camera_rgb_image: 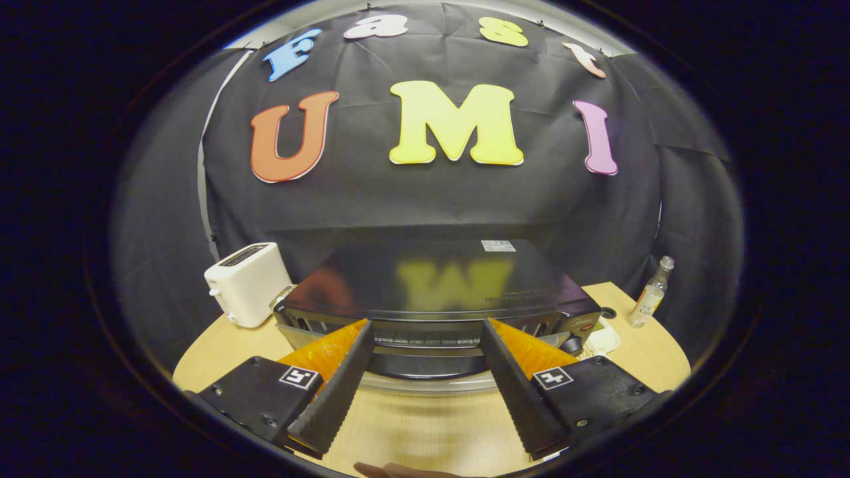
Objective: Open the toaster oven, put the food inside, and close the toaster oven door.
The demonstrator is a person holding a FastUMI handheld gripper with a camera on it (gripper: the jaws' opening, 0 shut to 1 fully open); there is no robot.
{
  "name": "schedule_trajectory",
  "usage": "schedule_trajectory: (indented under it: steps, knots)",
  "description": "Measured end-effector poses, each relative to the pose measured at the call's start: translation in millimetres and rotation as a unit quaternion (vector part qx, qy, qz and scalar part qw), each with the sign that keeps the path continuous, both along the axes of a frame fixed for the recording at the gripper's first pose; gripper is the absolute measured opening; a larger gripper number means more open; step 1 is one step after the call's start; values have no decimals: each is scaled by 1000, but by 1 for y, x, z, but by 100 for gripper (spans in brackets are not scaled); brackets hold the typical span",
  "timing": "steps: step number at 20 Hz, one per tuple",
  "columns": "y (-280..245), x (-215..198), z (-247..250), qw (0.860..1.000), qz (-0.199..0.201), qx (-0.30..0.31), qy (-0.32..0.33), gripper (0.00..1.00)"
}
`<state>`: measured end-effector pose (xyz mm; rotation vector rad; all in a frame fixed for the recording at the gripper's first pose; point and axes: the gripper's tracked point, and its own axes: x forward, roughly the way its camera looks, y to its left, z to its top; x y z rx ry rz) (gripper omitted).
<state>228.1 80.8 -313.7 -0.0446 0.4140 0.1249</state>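
Jaws spread wide, gripping nothing — gripper (425,332) faces the toaster oven (435,292) at 12 o'clock, its door tipped open.

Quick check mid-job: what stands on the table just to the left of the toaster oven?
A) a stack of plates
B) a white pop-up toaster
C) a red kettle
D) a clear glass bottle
B: a white toaster stands beside the toaster oven on its left, while the small bottle is off to its right; the gripper is open, its fingers spread just before the oven's front.
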Motion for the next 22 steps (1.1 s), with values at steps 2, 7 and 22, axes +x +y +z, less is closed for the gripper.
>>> schedule_trajectory:
  steps: [2, 7, 22]
  knots:
    - [-1, -14, -4, 1000, 8, -13, -4, 100]
    - [-5, -46, -20, 999, 21, -21, 11, 100]
    - [-22, -126, -152, 968, 29, -1, 250, 100]
